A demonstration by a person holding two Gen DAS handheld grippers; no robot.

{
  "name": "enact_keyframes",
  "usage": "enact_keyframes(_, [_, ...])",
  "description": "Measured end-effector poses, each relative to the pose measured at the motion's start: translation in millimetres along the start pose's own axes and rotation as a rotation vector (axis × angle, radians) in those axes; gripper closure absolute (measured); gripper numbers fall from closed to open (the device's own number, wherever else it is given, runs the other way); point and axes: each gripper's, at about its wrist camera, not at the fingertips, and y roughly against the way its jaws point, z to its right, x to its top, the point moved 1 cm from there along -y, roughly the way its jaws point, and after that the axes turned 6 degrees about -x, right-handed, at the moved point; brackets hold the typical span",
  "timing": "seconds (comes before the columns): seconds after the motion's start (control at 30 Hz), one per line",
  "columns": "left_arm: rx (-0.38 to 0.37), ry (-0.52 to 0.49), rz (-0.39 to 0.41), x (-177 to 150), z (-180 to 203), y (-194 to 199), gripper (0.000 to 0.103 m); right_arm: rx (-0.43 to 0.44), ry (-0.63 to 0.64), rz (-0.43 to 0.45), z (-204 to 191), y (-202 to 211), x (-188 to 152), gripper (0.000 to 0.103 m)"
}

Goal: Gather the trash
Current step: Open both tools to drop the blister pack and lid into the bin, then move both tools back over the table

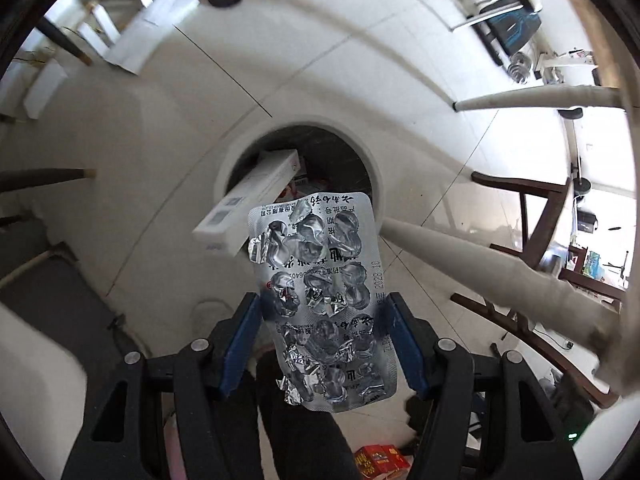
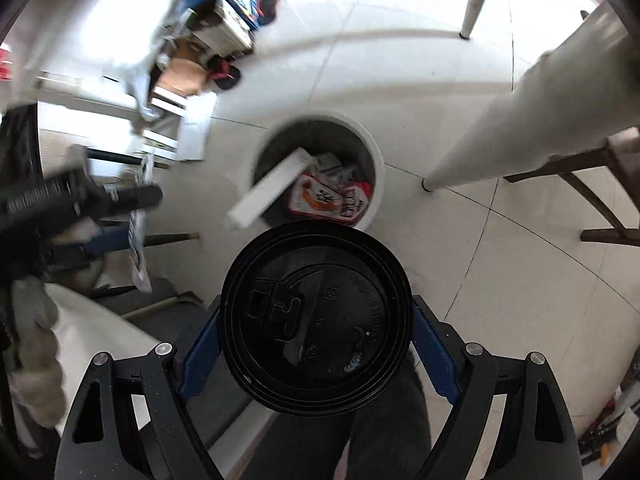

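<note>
Left tongs (image 1: pixel 324 344) clamped on an emptied foil blister pack (image 1: pixel 320 300), held above the white waste bin (image 1: pixel 370 152) on the tiled floor. Right tongs (image 2: pixel 316 340) clamped on a cup with a black lid (image 2: pixel 316 320), also over the bin. A long white carton (image 2: pixel 268 188) leans out over the bin's rim.
</note>
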Motion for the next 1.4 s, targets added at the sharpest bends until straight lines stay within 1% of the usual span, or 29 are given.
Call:
enact_keyframes(0.13, [0.041,-0.059,-0.056,34.3,4.6,-44.0,0.042,-0.024,-0.022,-0.025,10.6,-67.5,31.5,0.015])
enact_keyframes(0.23, [0.051,-0.096,-0.117,38.6,1.9,-65.6,0.042,-0.033,-0.012,-0.028,13.8,-103.1,53.5,0.015])
enact_keyframes(0.33, [0.092,-0.134,-0.143,42.9,-2.4,-74.9,0.039,-0.032,-0.003,-0.057,11.9,-138.9,71.2,0.015])
enact_keyframes(0.37, [0.102,-0.144,-0.144,45.3,-3.1,-76.7,0.031,-0.035,-0.001,-0.06,11.3,-146.3,74.9,0.015])
enact_keyframes(0.4, [0.106,-0.145,-0.141,46.0,-5.0,-75.2,0.014,-0.034,0.005,-0.063,8.5,-155.5,79.4,0.014])
enact_keyframes(0.47, [0.101,-0.138,-0.136,47.7,-9.1,-71.0,0.002,-0.031,0.012,-0.071,4.7,-169.3,87.4,0.013])
enact_keyframes(0.53, [0.097,-0.129,-0.132,48.5,-13.3,-65.4,0.002,-0.017,0.01,-0.072,2.0,-175.2,91.8,0.01])
enact_keyframes(0.57, [0.111,-0.128,-0.128,47.3,-14.9,-61.6,0.002,-0.012,0.007,-0.078,1.4,-179.3,94.2,0.007])
enact_keyframes(0.6, [0.125,-0.129,-0.12,46.6,-15.8,-59.4,0.002,-0.016,0.003,-0.083,2.0,-181.3,95.7,0.0])
enact_keyframes(0.73, [0.188,-0.142,-0.077,36.0,-19.1,-46.9,0.002,-0.025,-0.006,-0.074,3.2,-176.1,94.3,0.0])
enact_keyframes(0.9, [0.322,-0.187,0.02,8.2,-21.8,-22.7,0.002,-0.068,-0.002,-0.053,3.4,-155.8,86.0,0.0])
enact_keyframes(1.0, [0.375,-0.209,0.055,-8.2,-21.7,-10.2,0.002,-0.095,-0.009,-0.036,4.2,-137.9,77.6,0.0])
enact_keyframes(1.17, [0.419,-0.224,0.117,-32.0,-16.3,16.1,0.002,-0.14,-0.032,-0.008,5.5,-106.8,66.0,0.0])
enact_keyframes(1.4, [0.428,-0.216,0.155,-67.4,-3.4,57.3,0.002,-0.163,-0.042,0.038,-2.1,-44.6,45.8,0.0])
